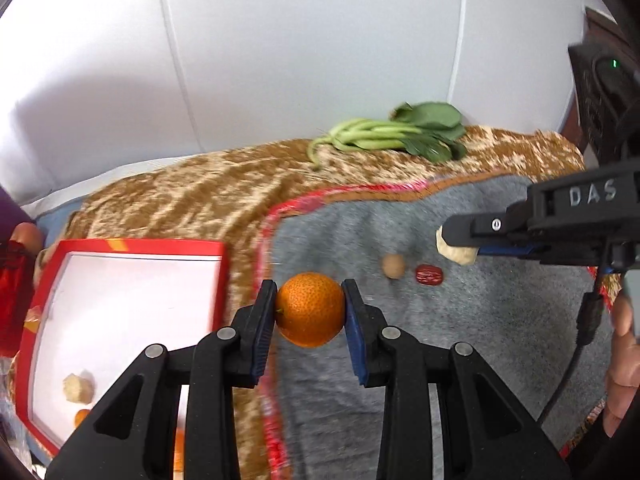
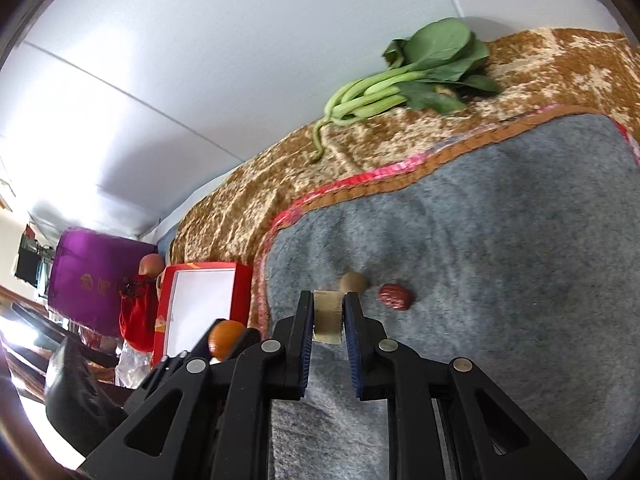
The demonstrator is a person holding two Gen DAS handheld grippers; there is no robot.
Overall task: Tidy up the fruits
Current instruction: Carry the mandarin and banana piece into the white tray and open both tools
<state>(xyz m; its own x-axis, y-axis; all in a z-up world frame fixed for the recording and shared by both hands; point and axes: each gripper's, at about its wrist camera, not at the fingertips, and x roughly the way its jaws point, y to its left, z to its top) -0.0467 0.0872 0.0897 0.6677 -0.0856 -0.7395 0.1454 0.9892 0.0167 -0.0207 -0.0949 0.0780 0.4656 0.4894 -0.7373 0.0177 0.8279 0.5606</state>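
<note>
1. The left tongs (image 1: 309, 309) are gripping an orange (image 1: 309, 309) between their blue pads, holding it above the grey mat (image 1: 460, 340), just right of the mat's red-trimmed left edge.
2. The right tongs (image 2: 329, 316) are clamping a pale, beige chunk (image 2: 328, 316), lifted clear of the grey mat; in the left wrist view the same chunk (image 1: 456, 250) is showing under the right tongs (image 1: 460, 240) over the mat's right part.
3. A small round tan fruit (image 1: 393, 266) and a red date (image 1: 429, 275) are lying on the grey mat, side by side and slightly apart, the date to the right.
4. A red-rimmed box (image 1: 140, 246) with a white inside is sitting left of the grey mat on the brown patterned cloth (image 1: 192, 200) covering the worktop; a pale chunk (image 1: 78, 389) and a small orange fruit (image 1: 82, 417) are lying in it.
5. A bunch of leafy greens (image 1: 392, 132) is resting on the brown cloth beyond the grey mat, near the white wall (image 1: 300, 40).
6. A hand (image 1: 622, 364) is showing at the right of the grey mat, beside a black cable (image 1: 576, 356).
</note>
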